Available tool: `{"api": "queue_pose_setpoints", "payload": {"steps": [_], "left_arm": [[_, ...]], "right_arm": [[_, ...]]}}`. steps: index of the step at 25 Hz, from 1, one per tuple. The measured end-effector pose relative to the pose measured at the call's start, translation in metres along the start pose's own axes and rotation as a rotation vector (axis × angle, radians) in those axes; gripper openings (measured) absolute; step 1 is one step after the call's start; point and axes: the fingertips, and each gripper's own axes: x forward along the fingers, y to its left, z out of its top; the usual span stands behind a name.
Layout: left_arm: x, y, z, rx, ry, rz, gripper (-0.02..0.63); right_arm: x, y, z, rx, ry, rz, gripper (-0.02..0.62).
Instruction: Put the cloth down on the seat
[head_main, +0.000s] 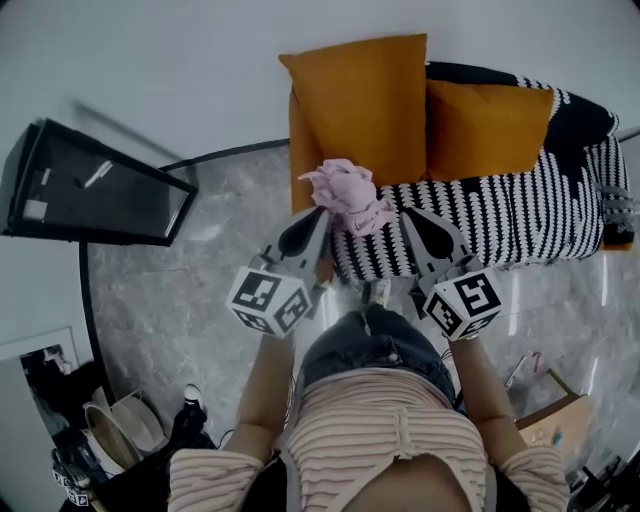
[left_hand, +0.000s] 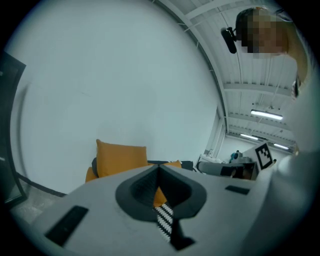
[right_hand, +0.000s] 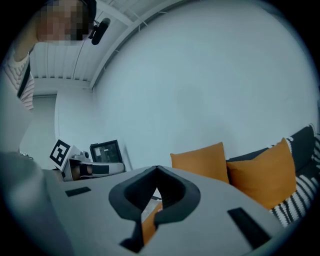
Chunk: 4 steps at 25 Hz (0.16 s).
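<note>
Grey marbled floor (head_main: 190, 290) lies under the person standing at the sofa (head_main: 299, 160), a gripper in each hand, both held out at much the same height and angled in toward each other. The left gripper (head_main: 322, 212) has its fingers (left_hand: 142, 187) shut, tips meeting with nothing showing between them. The right gripper (head_main: 405, 213) is the same, its fingers (right_hand: 175, 192) pressed tip to tip and bare of fabric. Just past the two tips, the pink cloth (head_main: 345, 195) sits in a crumpled bunch at the front left corner of the seat, on the near end of the black-and-white striped throw (head_main: 500, 215) that covers the cushioning. Whether the bunch touches either fingertip I cannot tell. Behind it, a large orange cushion (head_main: 365, 100) leans at the back left corner, with a second orange cushion (head_main: 485, 125) just beside it toward the right. Beyond is plain white wall.
</note>
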Motion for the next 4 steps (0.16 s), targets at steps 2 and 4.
{"api": "queue_pose_setpoints", "payload": {"steps": [2,4], "left_arm": [[0.0,0.0,0.004,-0.001,-0.007,0.002,0.012],[0.001,-0.001,0.008,-0.001,-0.013,0.003,0.012]], "right_arm": [[-0.003,0.0,0.009,-0.019,-0.021,0.004,0.008],[-0.006,0.0,0.017,-0.031,-0.043,0.008,0.008]]}}
